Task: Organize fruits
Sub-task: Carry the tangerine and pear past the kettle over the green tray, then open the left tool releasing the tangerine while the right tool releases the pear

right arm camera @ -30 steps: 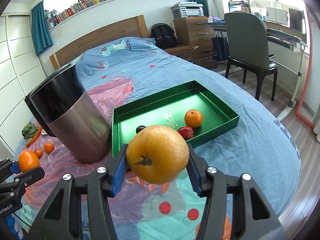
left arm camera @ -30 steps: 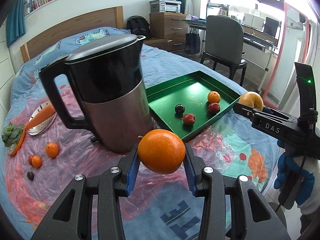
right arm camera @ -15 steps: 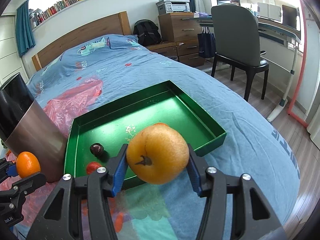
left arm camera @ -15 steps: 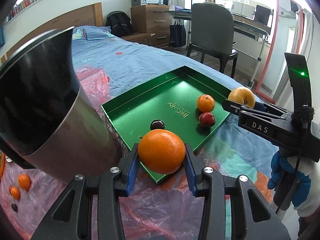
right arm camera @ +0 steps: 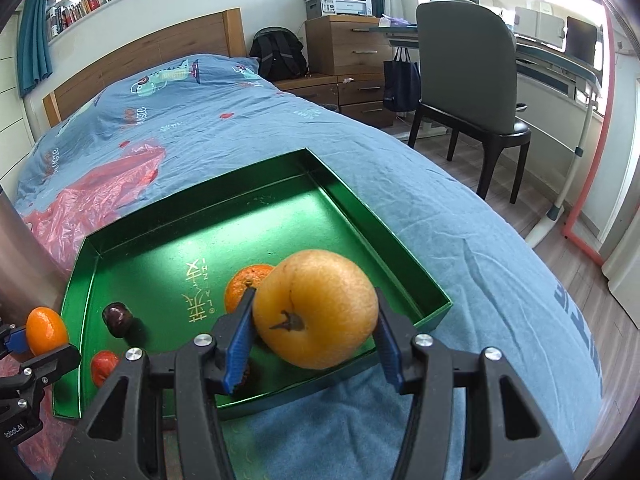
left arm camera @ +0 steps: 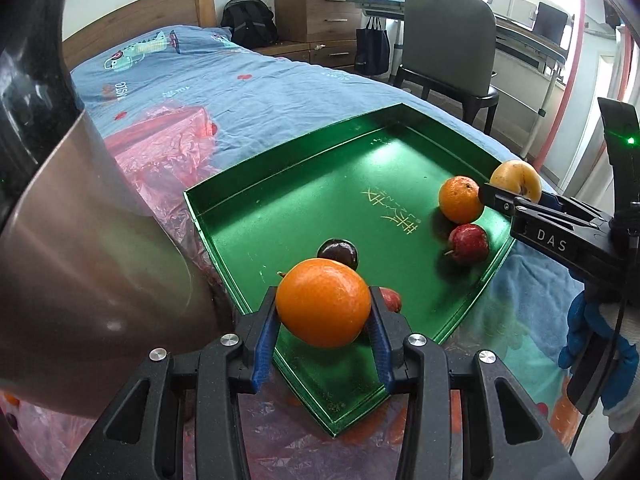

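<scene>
Blue cartoon-print bedding covers a bed with a wooden headboard, and a crinkled sheet of pink plastic lies across it toward nine o'clock. On the cover sits a shallow green tray, square-cornered, glossy like lacquered metal, with gold characters printed on its floor.

Seen from the left wrist, the left gripper clamps its blue pads on a round, dimpled orange, which hangs over the tray's near corner at six o'clock. Just behind the orange rests a dark, shiny plum-like fruit, and a small red fruit peeks out beside the right finger. At three o'clock in the tray a mandarin touches a red, stemmed fruit. A large kettle, brushed steel below and black above, crowds the whole nine o'clock side, close against the tray's left edge.

Seen from the right wrist, the right gripper grips a bigger, matte yellow-orange fruit with a dark stem scar, a pear by its look, over the tray's near right part; it partly hides the mandarin behind it. A blue glove wraps the right handle.

Beyond the bed, at twelve to two o'clock, stand a wooden dresser with a printer on top, a black backpack, a grey chair and a desk.
</scene>
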The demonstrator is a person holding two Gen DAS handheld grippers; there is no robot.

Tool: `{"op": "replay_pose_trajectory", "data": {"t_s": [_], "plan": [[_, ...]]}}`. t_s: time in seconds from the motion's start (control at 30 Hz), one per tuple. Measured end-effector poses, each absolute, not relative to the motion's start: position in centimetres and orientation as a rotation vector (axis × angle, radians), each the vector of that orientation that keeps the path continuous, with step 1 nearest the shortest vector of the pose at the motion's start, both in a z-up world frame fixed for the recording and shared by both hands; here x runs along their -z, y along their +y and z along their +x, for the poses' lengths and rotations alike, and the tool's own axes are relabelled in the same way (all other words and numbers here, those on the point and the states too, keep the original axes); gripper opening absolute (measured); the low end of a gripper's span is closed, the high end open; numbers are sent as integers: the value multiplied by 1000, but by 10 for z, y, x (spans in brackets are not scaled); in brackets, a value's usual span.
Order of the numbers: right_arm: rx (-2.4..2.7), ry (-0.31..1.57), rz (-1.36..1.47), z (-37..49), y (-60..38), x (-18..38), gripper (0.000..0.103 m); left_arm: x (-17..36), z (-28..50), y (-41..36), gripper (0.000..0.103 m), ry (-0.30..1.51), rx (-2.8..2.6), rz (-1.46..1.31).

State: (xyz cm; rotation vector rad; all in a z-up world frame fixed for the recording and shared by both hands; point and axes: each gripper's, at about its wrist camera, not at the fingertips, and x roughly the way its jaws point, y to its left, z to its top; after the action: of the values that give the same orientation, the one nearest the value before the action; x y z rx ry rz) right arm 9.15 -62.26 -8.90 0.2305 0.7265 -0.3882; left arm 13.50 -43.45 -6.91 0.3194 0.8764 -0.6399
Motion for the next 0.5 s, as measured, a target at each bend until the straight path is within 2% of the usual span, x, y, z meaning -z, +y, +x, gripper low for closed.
{"op": "replay_pose_trajectory", "data": {"t_s": [0.5], "plan": [[376, 664, 257, 116, -644, 85, 70, 77, 156, -456, 37, 867, 642, 303]]}}
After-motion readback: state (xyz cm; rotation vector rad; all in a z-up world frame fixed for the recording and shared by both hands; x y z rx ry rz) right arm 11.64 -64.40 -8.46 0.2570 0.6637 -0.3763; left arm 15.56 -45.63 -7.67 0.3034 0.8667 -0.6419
